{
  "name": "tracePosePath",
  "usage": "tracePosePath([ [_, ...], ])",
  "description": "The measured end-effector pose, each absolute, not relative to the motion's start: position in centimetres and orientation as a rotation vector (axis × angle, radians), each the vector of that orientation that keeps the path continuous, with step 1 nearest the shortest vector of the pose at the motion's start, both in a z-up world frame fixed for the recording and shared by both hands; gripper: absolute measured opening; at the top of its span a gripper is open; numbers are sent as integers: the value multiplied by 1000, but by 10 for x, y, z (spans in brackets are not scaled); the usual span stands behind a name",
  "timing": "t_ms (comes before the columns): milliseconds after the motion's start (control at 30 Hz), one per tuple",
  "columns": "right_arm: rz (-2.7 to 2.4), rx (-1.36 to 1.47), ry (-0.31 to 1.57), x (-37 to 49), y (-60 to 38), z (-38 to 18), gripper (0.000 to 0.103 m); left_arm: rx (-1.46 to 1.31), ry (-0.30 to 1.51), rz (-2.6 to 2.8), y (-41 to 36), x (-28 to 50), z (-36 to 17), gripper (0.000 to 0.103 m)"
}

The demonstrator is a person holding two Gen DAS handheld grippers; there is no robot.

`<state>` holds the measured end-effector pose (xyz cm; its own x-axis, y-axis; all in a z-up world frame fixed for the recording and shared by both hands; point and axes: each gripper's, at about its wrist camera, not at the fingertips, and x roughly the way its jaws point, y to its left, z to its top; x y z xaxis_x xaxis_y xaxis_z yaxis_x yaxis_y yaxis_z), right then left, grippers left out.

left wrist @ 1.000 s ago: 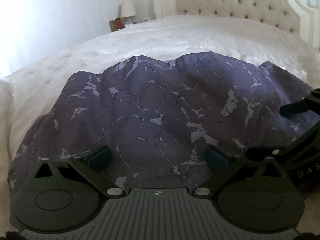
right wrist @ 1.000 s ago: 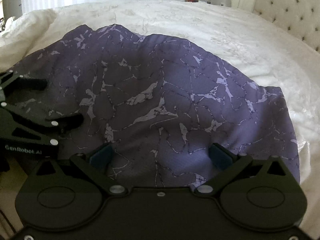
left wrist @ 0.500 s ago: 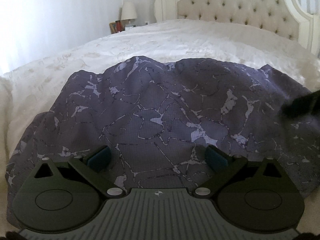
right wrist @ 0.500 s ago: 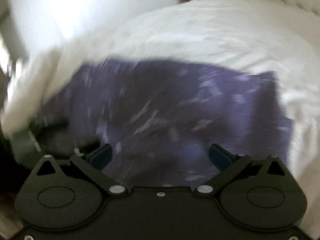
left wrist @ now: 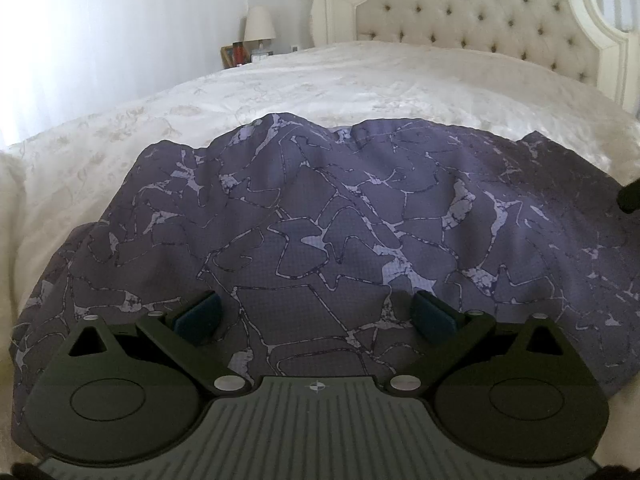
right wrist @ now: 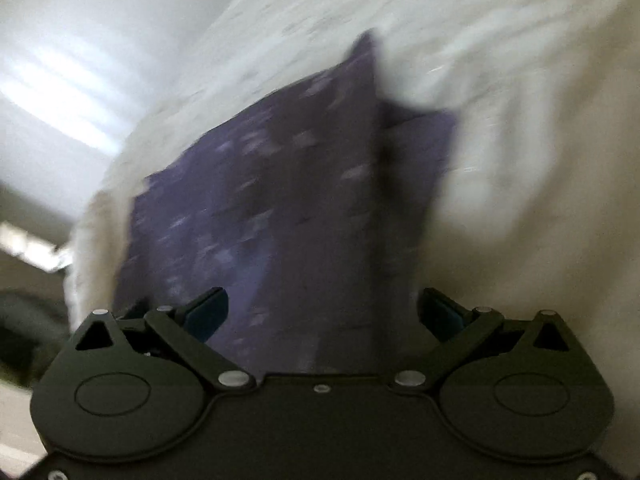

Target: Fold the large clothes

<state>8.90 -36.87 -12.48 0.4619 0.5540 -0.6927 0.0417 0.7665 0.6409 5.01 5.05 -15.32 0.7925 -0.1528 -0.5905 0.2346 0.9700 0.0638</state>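
Jaws: my left gripper and my right gripper are both spread wide, holding nothing.
Garment: purple patterned cloth lies spread on the bed, under both my grippers.
Bed: white bedspread; tufted headboard beyond.
Right view: motion-blurred.

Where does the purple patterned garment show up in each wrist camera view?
Left wrist: the purple garment spreads across the middle, beyond the open left gripper.
Right wrist: blurred, centre, narrowing upward from the open right gripper.
Shared landmark: the white bedspread around it.
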Motion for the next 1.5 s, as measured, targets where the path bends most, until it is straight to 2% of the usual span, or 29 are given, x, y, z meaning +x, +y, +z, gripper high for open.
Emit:
tracePosePath([
  [167, 380, 699, 1005, 110, -366, -142, 103, 119, 650, -223, 53, 52, -148, 103],
  [367, 380, 891, 922, 106, -385, -162, 103, 42, 797, -267, 59, 60, -126, 100],
  [400, 379, 894, 920, 105, -385, -163, 103, 4, 814, -281, 61, 62, -119, 97],
  [433, 378, 891, 920, 107, -385, -164, 103, -35, 815, -301, 62, 62, -112, 88],
  [467, 378, 884, 919, 106, -386, -163, 103, -66, 810, -315, 61, 64, -102, 85],
  [700, 378, 857, 914, 105, -382, -161, 103, -142, 733, -390, 24, 108, -56, 84],
  [800, 380, 868, 910, 105, -383, -163, 103, -199, 763, -402, 6, 140, -64, 65],
  [867, 381, 870, 908, 106, -382, -163, 103, -252, 808, -396, -2, 161, -79, 35],
  [933, 382, 873, 906, 106, -382, -164, 103, -297, 847, -354, -6, 177, -94, 22],
  [1167, 390, 886, 898, 104, -386, -165, 103, -255, 875, -231, -10, 197, -135, 4],
  [1267, 392, 895, 896, 104, -386, -167, 103, -256, 863, -235, -10, 194, -144, 3],
  [1500, 393, 900, 892, 103, -386, -168, 103, -241, 885, -234, -6, 175, -127, 3],
])
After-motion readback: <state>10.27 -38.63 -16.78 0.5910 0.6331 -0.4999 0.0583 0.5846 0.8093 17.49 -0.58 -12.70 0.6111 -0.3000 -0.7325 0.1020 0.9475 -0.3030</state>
